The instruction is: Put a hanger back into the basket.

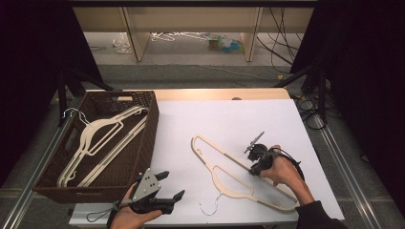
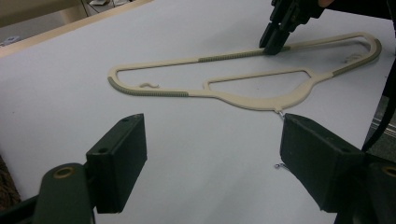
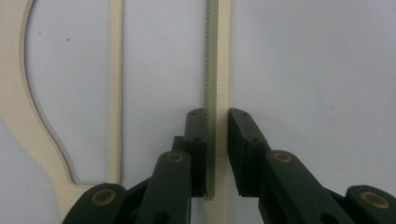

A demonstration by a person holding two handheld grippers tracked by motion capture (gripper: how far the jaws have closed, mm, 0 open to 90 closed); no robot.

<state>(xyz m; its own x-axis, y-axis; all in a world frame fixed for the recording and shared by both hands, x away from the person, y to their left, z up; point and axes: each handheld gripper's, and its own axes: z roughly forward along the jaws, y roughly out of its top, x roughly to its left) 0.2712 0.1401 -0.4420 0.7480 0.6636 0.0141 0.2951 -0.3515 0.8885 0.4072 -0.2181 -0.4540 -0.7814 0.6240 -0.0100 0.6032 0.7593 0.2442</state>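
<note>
A table [image 1: 229, 114] with a smooth white top and a pale wood far edge carries everything. On its left side sits a basket [image 1: 152, 129] — dark brown woven wicker, rectangular, with a cut-out handle in its end wall — holding cream hangers [image 1: 102, 138] with thin wire hooks. One more hanger [image 1: 224, 160] lies flat on the white top right of centre: cream plastic, a closed loop outline with ribbed grey-green grip strips along its bar and shoulders, and a small silver hook toward the near edge. The right gripper [image 1: 255, 167], black, is clamped on this hanger's long bar, 1 jaw on each side of the ribbed strip. The left gripper [image 1: 171, 186] hovers near the front edge, its 2 blocky jaws wide apart, holding nothing. No writing is readable.
</note>
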